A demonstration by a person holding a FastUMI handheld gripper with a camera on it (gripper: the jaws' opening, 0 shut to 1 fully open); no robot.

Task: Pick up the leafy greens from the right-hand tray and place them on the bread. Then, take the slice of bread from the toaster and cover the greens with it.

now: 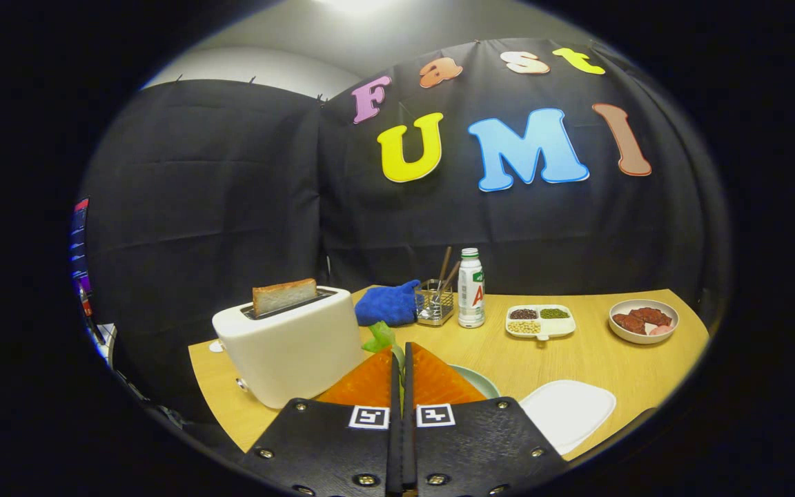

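With fingers (401, 373) nearly closed on the leafy greens (382, 336), above the pale plate (484, 381) beside the toaster (290, 345) with its bread slice (284, 295) still slotted: keep grip light, lower slowly, release only once greens sit flat; bottom bread hidden.

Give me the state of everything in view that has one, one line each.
gripper: fingers closed on the leafy greens.
leafy greens: pinched between the fingers, lifted.
bread slice: upright in the toaster slot.
toaster: holding the slice.
white tray: bare.
bottle: upright, capped.
divided dish: compartments filled.
bowl: holding reddish food.
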